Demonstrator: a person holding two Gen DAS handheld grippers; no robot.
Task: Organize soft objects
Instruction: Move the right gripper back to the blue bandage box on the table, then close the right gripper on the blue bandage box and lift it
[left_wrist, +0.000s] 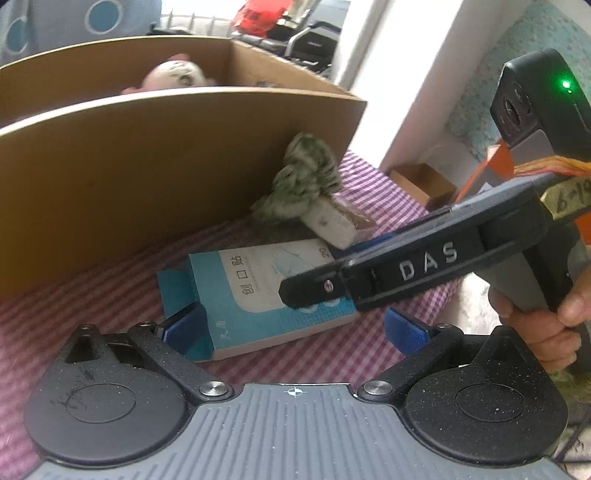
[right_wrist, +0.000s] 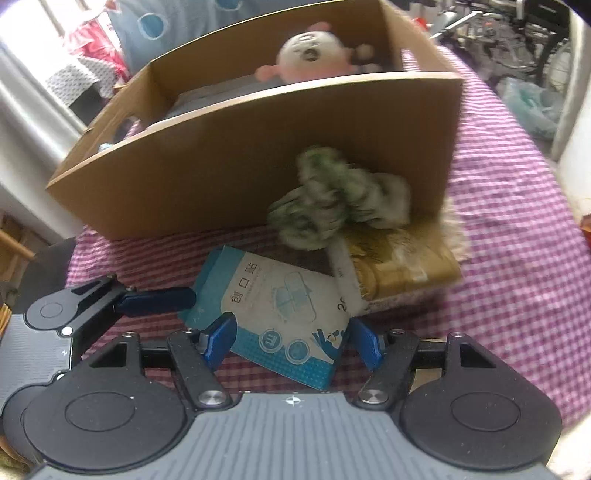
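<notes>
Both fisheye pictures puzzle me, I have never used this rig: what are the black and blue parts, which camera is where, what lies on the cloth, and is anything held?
No robot here: a person holds a two-finger gripper in each hand, each with a camera looking along its blue fingers. The left wrist view shows the left gripper at the bottom, and the right gripper's black body marked DAS crossing from the right, with the person's hand on its handle. The right wrist view shows the right gripper, with a left finger poking in.

On the checked cloth stands a cardboard box with a pink and white plush inside. In front lie a green fuzzy toy, resting on a brown packet, and a blue plaster box.

Both grippers are open, at the plaster box's near end; nothing is held.
</notes>
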